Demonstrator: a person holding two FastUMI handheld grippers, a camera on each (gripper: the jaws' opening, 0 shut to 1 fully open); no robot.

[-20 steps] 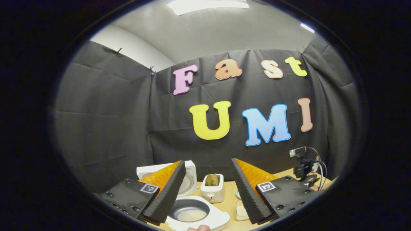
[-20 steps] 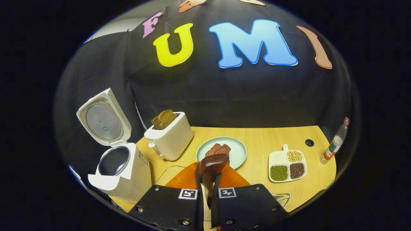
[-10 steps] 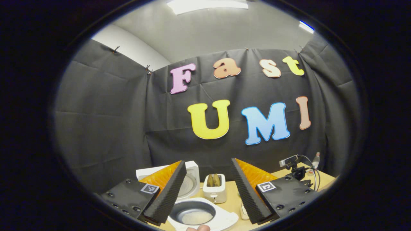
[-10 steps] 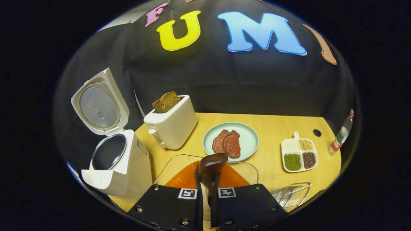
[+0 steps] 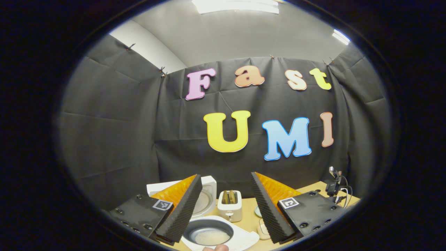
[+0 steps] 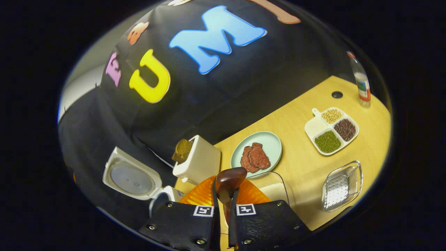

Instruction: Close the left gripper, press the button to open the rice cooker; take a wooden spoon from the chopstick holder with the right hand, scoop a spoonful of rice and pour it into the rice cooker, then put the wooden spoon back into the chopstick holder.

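A: How does the left hand-held gripper stand?

B: Its jaws are spread wide, nothing between them, and it points nearly level toward the back wall of the booth. A fingertip of the person's hand peeks in at the very bottom edge of the left gripper view.

A: And the right hand-held gripper?

B: Its fingers are drawn almost together, pressing from both sides on the handle of the wooden spoon. It is rolled well over to one side and tilted down toward the surface.
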